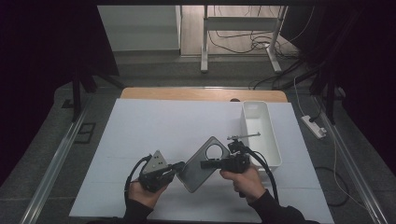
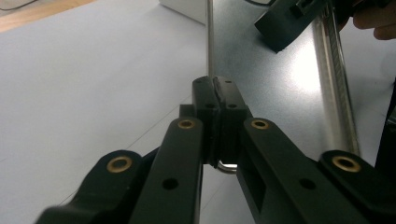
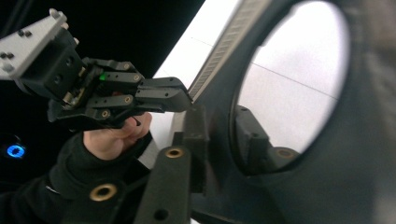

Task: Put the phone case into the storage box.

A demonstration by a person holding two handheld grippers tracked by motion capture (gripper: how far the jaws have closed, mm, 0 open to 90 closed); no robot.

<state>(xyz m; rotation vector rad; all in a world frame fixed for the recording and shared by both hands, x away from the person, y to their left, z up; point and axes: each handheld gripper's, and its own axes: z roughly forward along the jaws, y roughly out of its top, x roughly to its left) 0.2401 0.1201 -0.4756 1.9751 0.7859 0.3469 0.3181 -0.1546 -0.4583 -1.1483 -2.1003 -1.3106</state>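
The flat grey metal plate with rounded corners and a large round hole [image 1: 204,164] is being held tilted above the near middle of the white worktop [image 1: 154,126], one corner pointing toward the far edge and the opposite one toward the near edge. The left gripper [image 1: 179,167] is clamping the plate's left rim, its black jaws pressed fully together on the thin edge, as the left gripper view is showing at the pinch [image 2: 215,100]. The right gripper [image 1: 204,164] is reaching in from the right, and in the right gripper view its jaws are sitting on either side of the plate at the rim of the round hole [image 3: 289,79], one pad [image 3: 196,135] in front of the sheet and the other seen through the opening; they are closed on the plate there. The long white plastic bin [image 1: 261,133] is lying near the worktop's right edge, just behind the right hand [image 1: 245,182], with a slim metal rod [image 1: 243,136] resting across its left wall. The left half and far side of the worktop are lying open, giving broad room to swing the plate leftward or away.
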